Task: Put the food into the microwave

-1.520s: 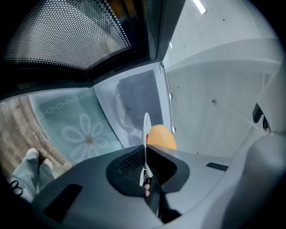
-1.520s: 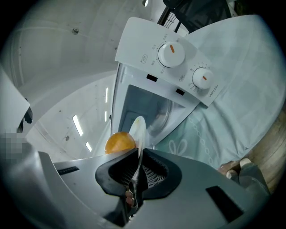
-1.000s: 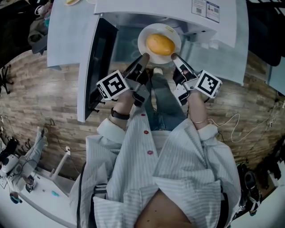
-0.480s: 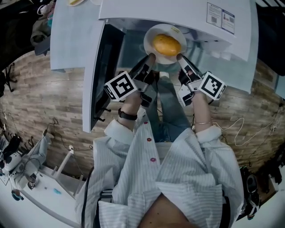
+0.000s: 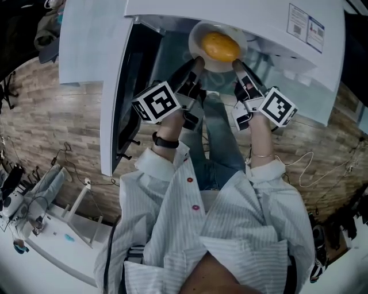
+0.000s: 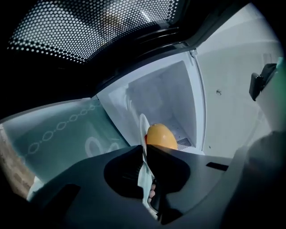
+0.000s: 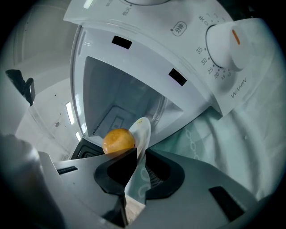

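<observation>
Held a white plate (image 5: 197,39), round orange food (image 5: 221,46) on top, at the open mouth of the microwave (image 5: 230,11), with the door (image 5: 123,86) swung wide to the left. Clamped the left gripper (image 6: 144,152) tight on the plate's near-left rim. Had just been opening the right gripper (image 7: 139,152) at the near-right rim (rim between the jaws, a sliver of gap on one side), so pinched nothing there. Wore a pale striped shirt (image 5: 230,229).
</observation>
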Tool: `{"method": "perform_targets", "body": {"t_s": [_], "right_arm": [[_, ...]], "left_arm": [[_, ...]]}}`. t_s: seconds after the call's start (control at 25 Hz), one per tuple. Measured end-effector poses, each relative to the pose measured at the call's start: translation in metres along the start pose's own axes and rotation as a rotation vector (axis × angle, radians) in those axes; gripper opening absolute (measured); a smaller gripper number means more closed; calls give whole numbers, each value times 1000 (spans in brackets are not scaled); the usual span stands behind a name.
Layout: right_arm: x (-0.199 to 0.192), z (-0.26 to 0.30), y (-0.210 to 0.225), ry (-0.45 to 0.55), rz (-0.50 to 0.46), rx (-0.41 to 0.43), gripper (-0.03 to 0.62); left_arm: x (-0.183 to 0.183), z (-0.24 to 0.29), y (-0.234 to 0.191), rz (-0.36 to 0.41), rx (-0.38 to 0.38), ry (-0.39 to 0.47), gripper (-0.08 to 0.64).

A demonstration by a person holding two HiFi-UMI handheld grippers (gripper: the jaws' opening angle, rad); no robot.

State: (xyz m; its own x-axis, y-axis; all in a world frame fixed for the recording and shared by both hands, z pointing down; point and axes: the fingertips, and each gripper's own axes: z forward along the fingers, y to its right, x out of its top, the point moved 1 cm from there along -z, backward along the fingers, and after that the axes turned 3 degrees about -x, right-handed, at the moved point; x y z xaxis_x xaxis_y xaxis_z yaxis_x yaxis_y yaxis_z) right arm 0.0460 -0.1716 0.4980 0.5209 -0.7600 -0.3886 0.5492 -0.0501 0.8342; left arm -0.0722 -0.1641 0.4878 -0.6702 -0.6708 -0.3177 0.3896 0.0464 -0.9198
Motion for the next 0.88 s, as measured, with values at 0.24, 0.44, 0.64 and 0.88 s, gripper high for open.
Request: {"method": "perform_targets", "body": {"t_s": [0.24, 0.44, 0.64, 0.88], "right_arm": [[8, 11, -3, 6, -72, 18, 71], [17, 19, -4, 31, -134, -14, 77], [25, 20, 8, 45, -164, -106, 85], [34, 26, 4, 91, -270, -146, 104]], "left_arm": [[8, 9, -6, 31, 14, 1, 26], [14, 18, -8, 104, 28, -6, 35], [22, 29, -8, 167, 49, -13, 43], [29, 37, -6, 275, 102, -4, 52]]}}
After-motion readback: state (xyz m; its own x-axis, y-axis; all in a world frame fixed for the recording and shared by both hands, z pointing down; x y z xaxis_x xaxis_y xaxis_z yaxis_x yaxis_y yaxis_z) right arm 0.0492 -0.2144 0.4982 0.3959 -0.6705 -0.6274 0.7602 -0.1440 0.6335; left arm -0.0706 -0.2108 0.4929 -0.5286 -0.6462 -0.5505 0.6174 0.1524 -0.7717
